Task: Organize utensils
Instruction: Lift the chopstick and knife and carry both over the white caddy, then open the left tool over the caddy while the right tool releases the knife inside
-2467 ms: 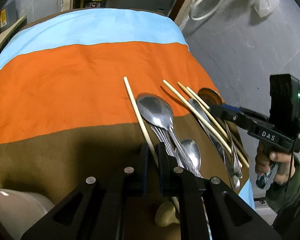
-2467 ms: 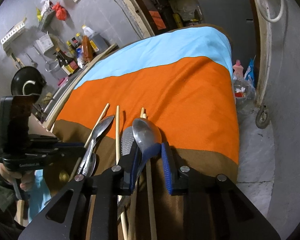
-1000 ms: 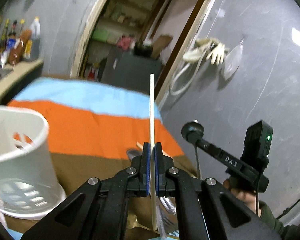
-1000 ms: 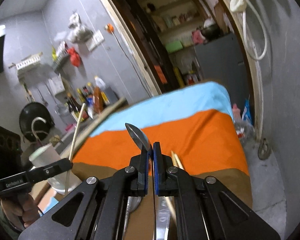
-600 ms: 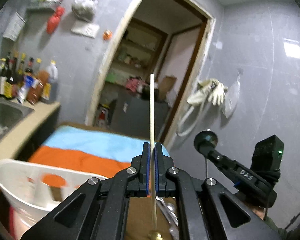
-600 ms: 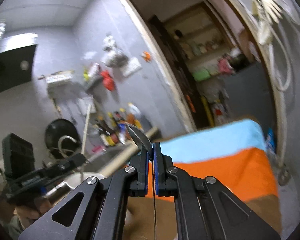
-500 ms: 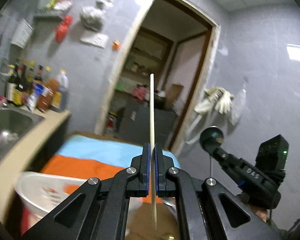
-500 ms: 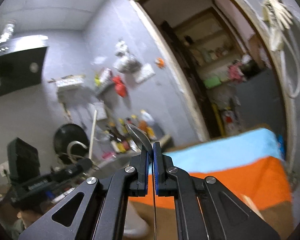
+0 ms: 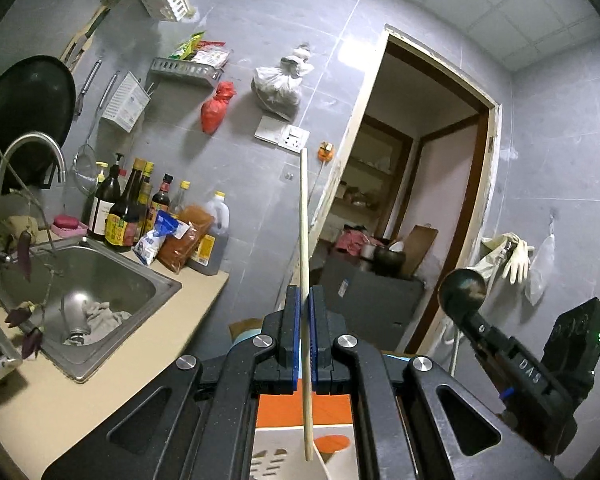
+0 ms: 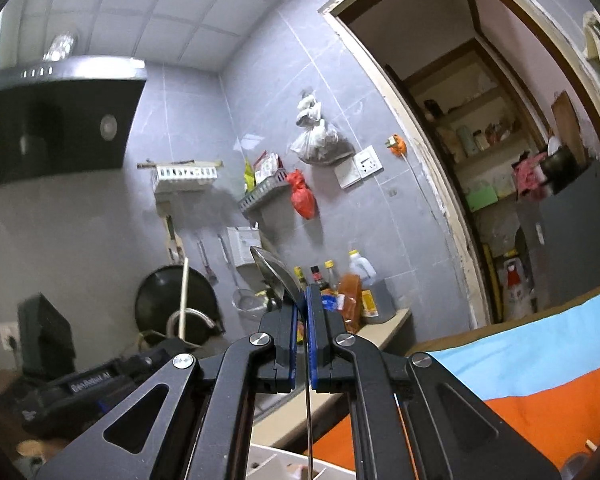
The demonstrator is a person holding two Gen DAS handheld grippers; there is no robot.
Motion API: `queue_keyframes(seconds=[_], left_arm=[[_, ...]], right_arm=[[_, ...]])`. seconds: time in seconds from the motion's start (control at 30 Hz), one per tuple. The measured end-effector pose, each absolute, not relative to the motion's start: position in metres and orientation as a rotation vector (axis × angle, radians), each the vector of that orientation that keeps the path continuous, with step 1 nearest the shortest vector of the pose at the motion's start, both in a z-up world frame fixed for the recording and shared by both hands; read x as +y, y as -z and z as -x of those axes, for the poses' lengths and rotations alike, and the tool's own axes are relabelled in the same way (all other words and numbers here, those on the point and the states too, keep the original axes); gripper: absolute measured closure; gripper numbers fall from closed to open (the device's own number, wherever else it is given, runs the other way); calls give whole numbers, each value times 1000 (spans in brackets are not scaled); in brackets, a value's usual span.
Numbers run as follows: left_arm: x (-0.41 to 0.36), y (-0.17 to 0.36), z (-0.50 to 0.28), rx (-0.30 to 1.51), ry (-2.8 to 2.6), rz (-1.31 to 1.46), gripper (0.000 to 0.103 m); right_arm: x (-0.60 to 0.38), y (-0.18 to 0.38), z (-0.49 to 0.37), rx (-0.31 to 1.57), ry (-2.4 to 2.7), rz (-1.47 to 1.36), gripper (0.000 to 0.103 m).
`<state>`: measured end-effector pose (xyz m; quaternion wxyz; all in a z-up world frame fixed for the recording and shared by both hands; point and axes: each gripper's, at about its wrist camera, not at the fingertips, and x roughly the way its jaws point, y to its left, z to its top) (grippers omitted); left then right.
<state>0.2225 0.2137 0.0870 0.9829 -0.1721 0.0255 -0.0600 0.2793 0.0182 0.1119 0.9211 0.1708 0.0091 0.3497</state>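
overhead, grey ceiling tiles and grey wall tiles filled both views. at the left of the left wrist view a steel sink (image 9: pixel 80 292) sat in a pale counter (image 9: pixel 112 384) with a curved tap (image 9: pixel 32 152) over it, and dark sauce bottles (image 9: pixel 128 212) stood along the wall behind. a black wok (image 9: pixel 24 108) hung at the upper left, a red bag (image 9: pixel 218 106) at upper centre, and an open doorway (image 9: pixel 416 208) stood right of centre. the striped cloth (image 10: pixel 540 364) — blue over orange — showed only at the lower right of the right wrist view.

the left gripper (image 9: pixel 305 312) was clamped on a chopstick (image 9: pixel 305 280) that stood upright through the middle of the frame, its lower end over the white holder (image 9: pixel 284 452) at the bottom edge. the right gripper (image 10: pixel 303 304) was pinched tight on a spoon (image 10: pixel 276 270), bowl up, its thin handle hanging down toward the holder's rim at the bottom centre of its view.

compared with a second earlier, the cloth had dropped almost out of the left view and the sink wall had come in; the holder had slid from the lower left to the bottom edge — both grips were unchanged.
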Motion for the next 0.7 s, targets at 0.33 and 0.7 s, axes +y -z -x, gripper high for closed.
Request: queue_keyframes(seconds=[0.33,0.7], left_arm=[[208,-51,-229,-4,120,328,101],[194,-40,-220,39,181,264,101]], right_arm=[[30,-77,-285,47,-666,-271,100],[22,-62,-281,147,-677,-243,98]])
